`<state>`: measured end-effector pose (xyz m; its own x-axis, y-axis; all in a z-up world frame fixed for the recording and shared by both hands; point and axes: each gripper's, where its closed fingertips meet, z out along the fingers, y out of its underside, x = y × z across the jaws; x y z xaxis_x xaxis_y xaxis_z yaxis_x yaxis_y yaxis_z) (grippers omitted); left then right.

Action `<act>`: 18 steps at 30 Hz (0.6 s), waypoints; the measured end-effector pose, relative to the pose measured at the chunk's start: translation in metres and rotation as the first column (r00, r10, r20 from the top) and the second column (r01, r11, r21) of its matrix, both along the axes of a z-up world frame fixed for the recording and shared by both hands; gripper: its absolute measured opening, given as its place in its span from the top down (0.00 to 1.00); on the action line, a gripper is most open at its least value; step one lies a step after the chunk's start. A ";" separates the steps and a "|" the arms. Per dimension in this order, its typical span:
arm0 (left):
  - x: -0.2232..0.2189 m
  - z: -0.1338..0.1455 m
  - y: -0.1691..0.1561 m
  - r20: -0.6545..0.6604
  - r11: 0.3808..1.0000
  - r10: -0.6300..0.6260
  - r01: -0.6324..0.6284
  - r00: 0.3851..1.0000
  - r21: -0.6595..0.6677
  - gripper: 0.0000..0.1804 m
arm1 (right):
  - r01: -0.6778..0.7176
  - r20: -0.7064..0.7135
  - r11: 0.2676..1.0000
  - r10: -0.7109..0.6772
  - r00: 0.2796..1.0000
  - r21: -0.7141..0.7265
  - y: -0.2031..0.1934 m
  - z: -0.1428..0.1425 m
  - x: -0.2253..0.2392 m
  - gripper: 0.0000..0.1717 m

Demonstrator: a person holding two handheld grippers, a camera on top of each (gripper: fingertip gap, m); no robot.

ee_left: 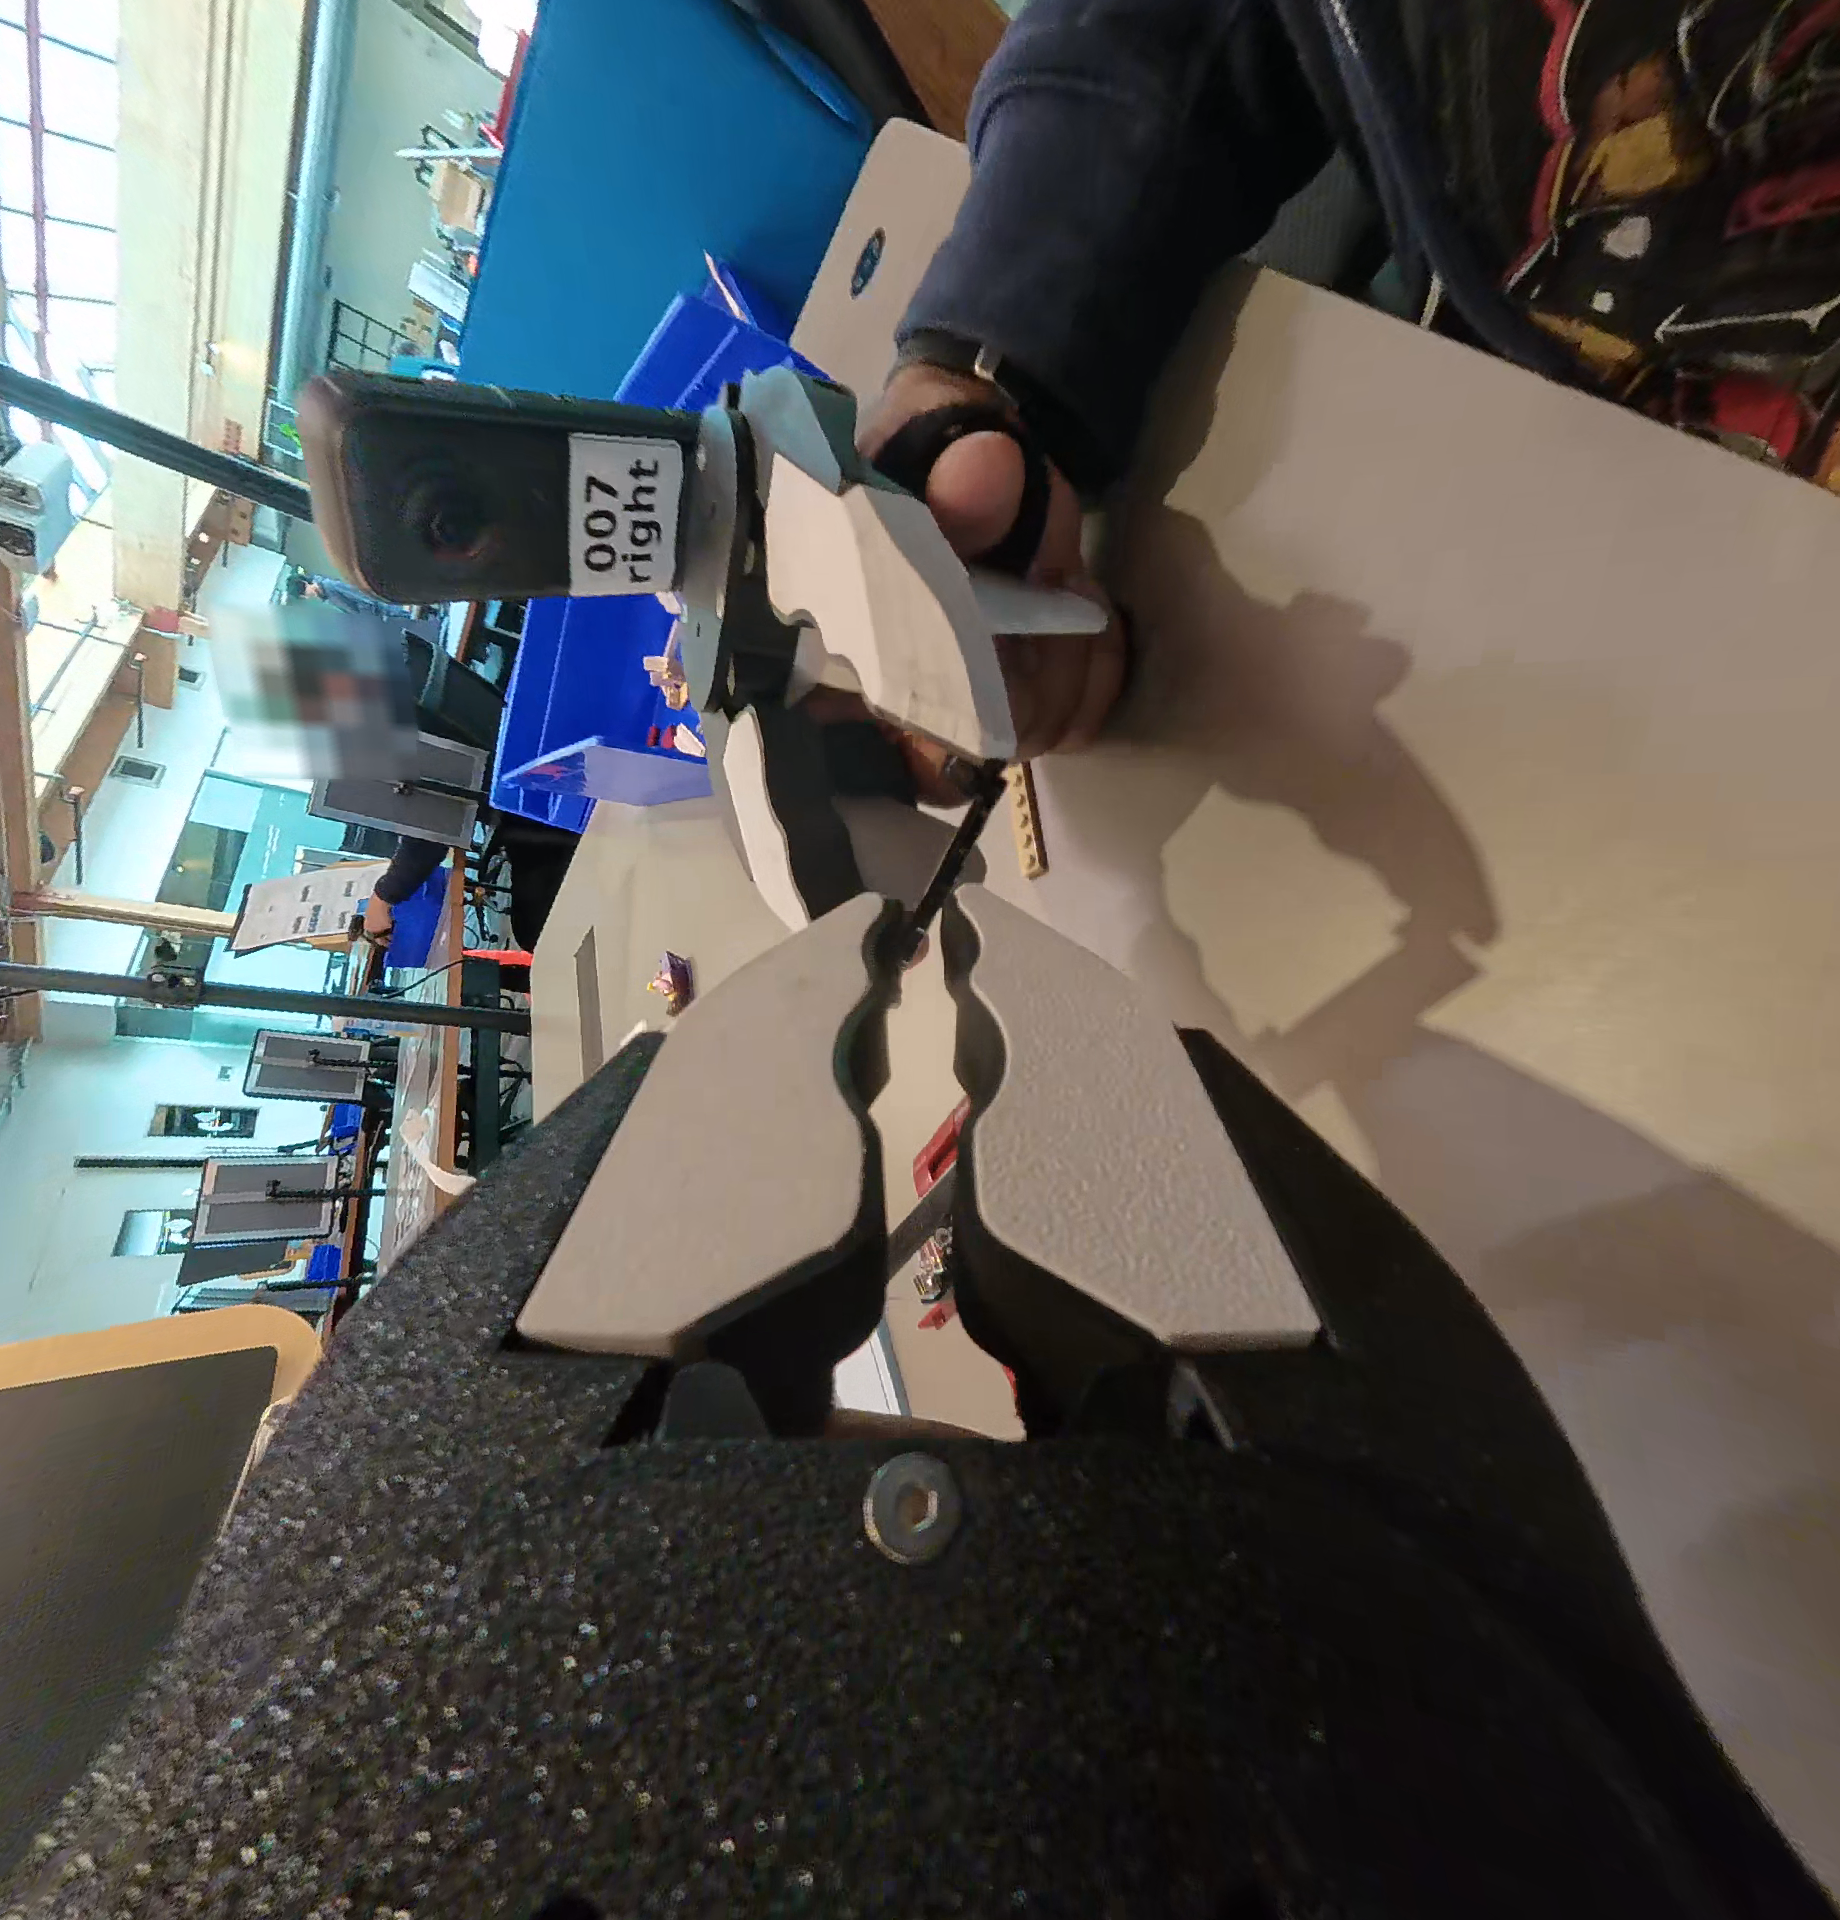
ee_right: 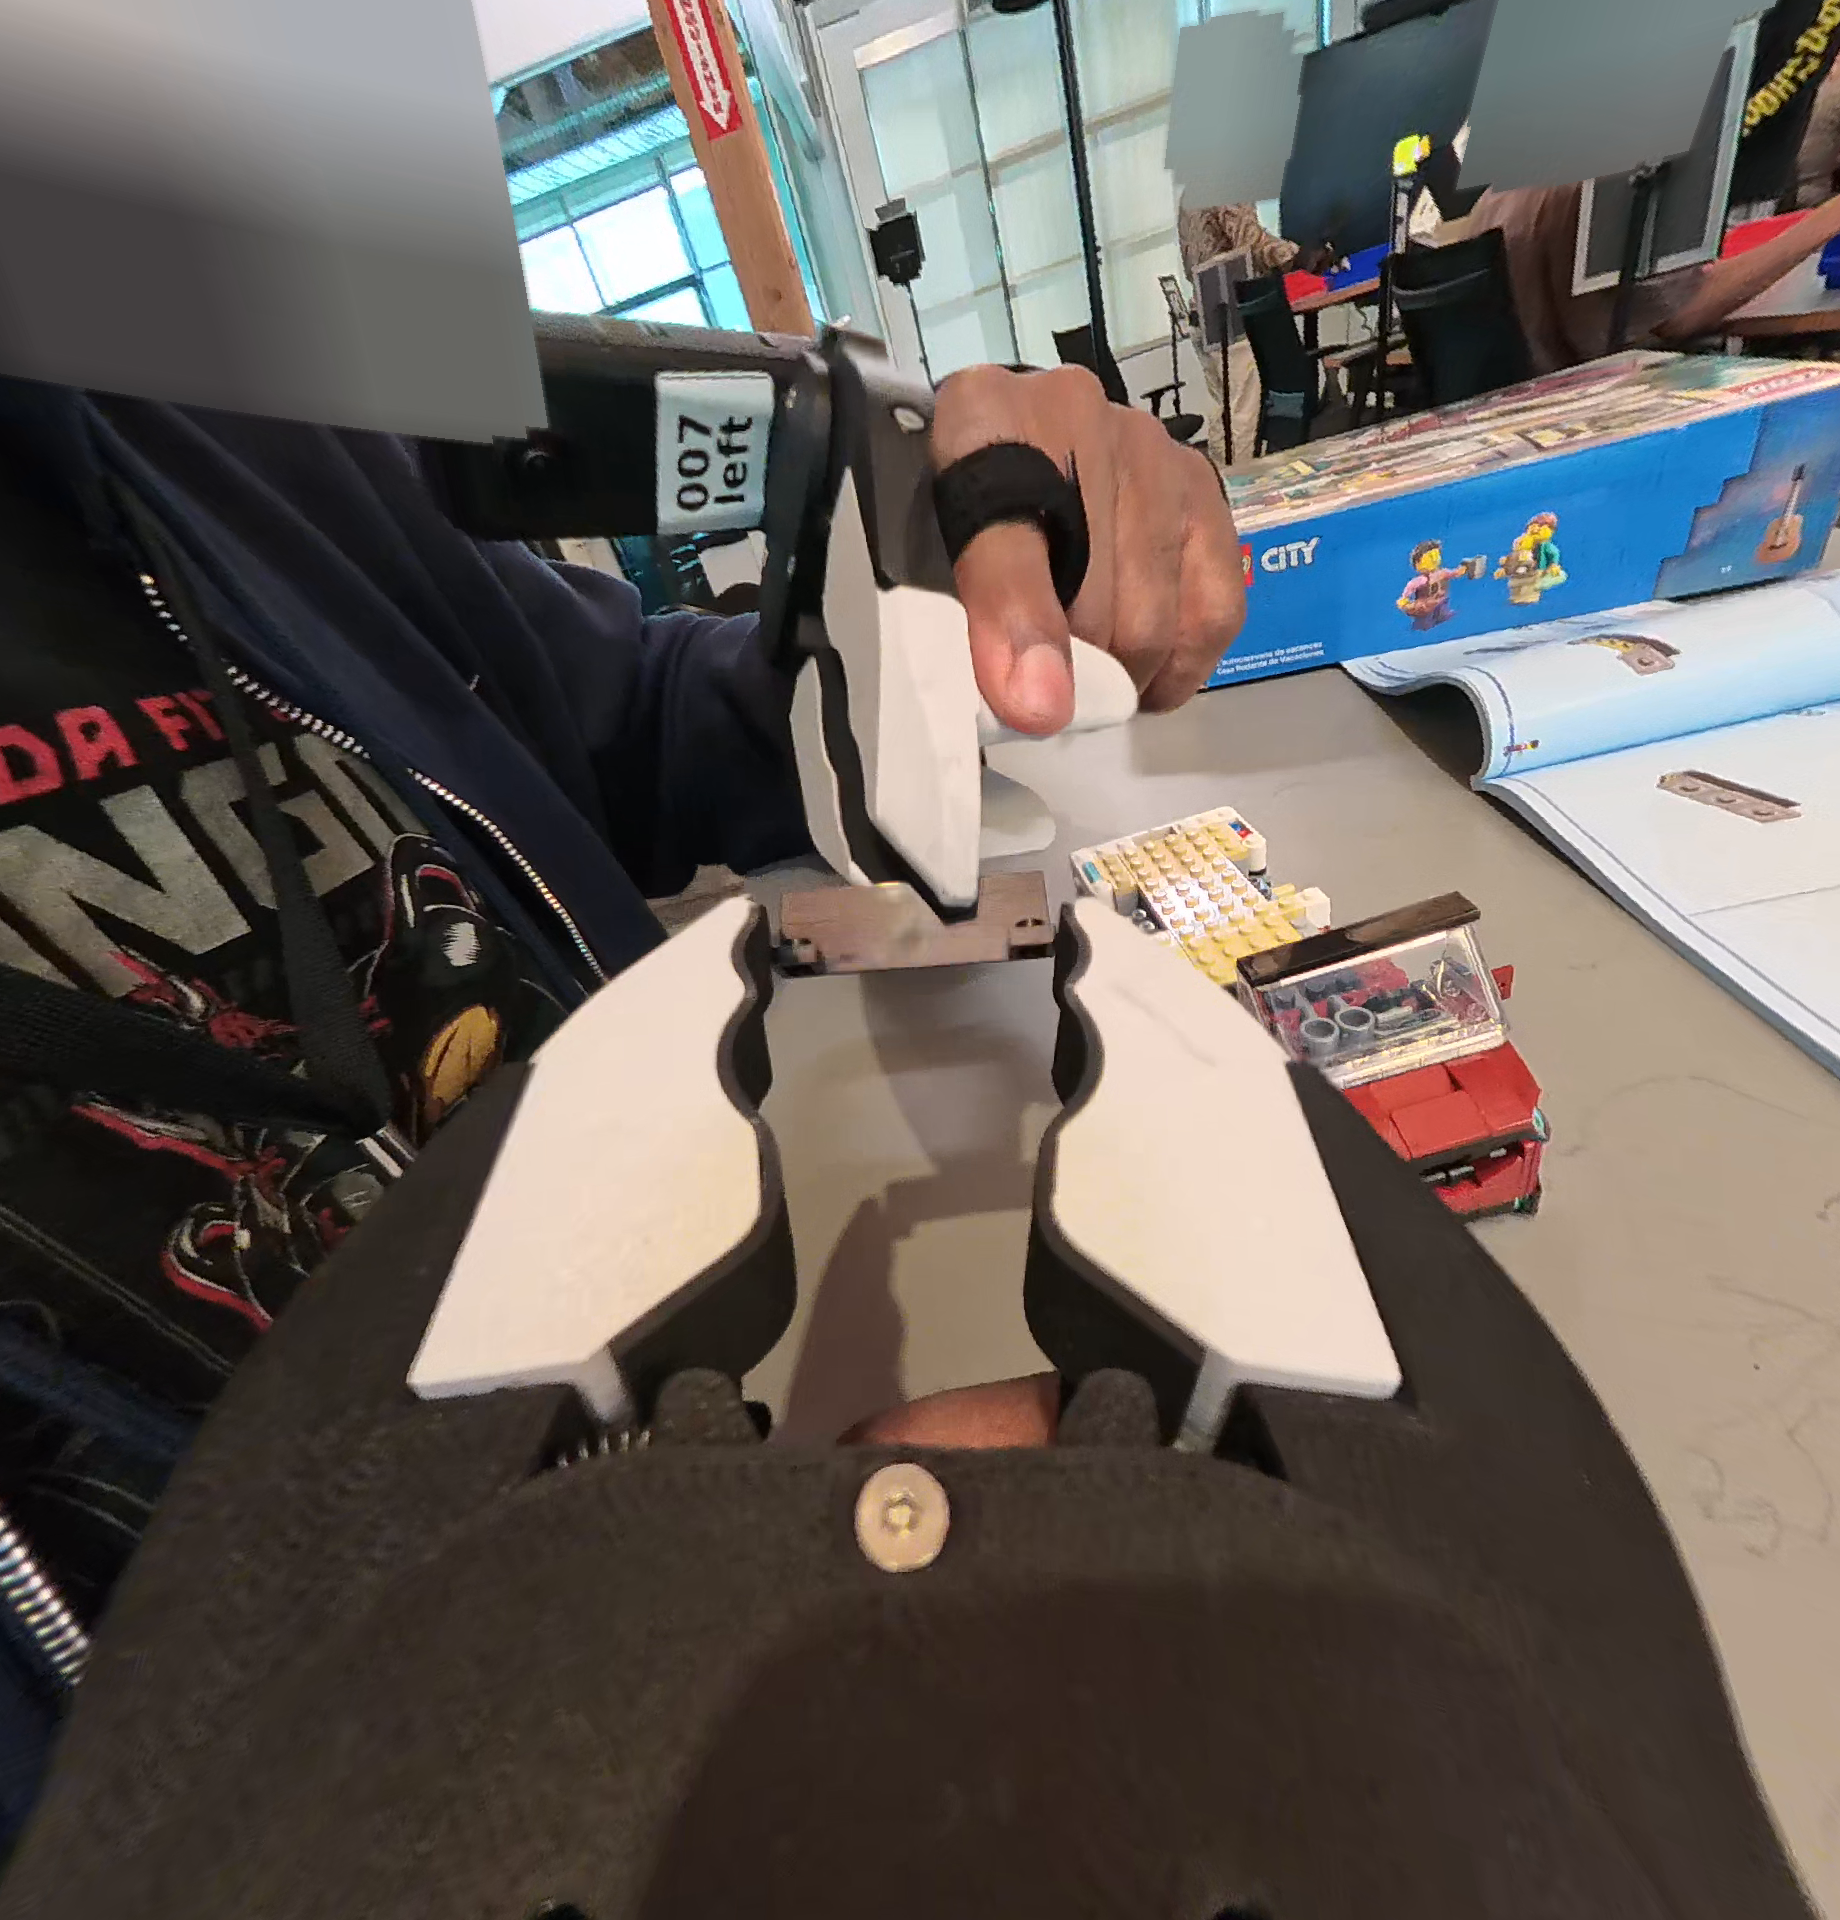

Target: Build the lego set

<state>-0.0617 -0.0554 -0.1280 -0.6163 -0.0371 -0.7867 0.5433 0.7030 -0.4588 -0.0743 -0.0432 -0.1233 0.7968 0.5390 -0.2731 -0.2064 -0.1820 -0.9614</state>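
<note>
Where the two grippers meet over the grey table (ee_right: 1518, 1403), both have hold of one flat dark plate (ee_right: 895, 930). The plate hangs in the air above the table, and it looks like a thin black strip (ee_left: 957, 852) when seen from its edge.

The biggest thing nearby is a long blue toy box (ee_right: 1581, 520) lying at the far side of the table. Just in front of it lies an open booklet (ee_right: 1726, 810) with pale blue pages.

The right gripper (ee_right: 911, 956) stands wide open across the plate's long way. One fingertip (ee_right: 755, 951) touches the plate's left end and the other touches its right end, so the plate is held between them.

The left gripper (ee_left: 921, 935) comes down from above. Its two fingers are nearly shut, and they pinch the plate's thin edge near the middle. A hand (ee_right: 1092, 540) with a black strap round the thumb holds this gripper.

To the right of the plate, on the table, sits a little red toy car (ee_right: 1435, 1081) with a clear top. Just behind it is a small yellow and white brick base (ee_right: 1196, 894) with bumps on top.
</note>
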 end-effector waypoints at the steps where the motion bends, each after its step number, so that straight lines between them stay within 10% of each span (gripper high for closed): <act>1: 0.000 -0.002 0.001 -0.004 1.000 0.003 -0.003 1.000 0.018 0.96 | 0.016 0.005 1.000 -0.016 1.000 -0.017 0.001 -0.001 0.002 0.70; 9: -0.001 -0.013 0.012 -0.086 0.998 0.018 -0.014 0.996 0.057 0.99 | 0.345 0.405 0.902 -0.223 0.887 -0.259 -0.035 -0.036 0.069 0.72; 18: 0.002 -0.038 0.016 -0.132 0.984 0.081 -0.058 0.988 0.170 0.99 | 0.520 0.616 0.650 -0.101 0.782 -0.554 -0.089 -0.105 0.094 0.82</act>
<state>-0.0593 -0.0397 -0.1661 -0.7199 0.0398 -0.6929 0.4299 0.8094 -0.4001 0.0193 -0.1320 -0.2287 0.9972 0.0642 0.0388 0.0750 -0.8219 -0.5648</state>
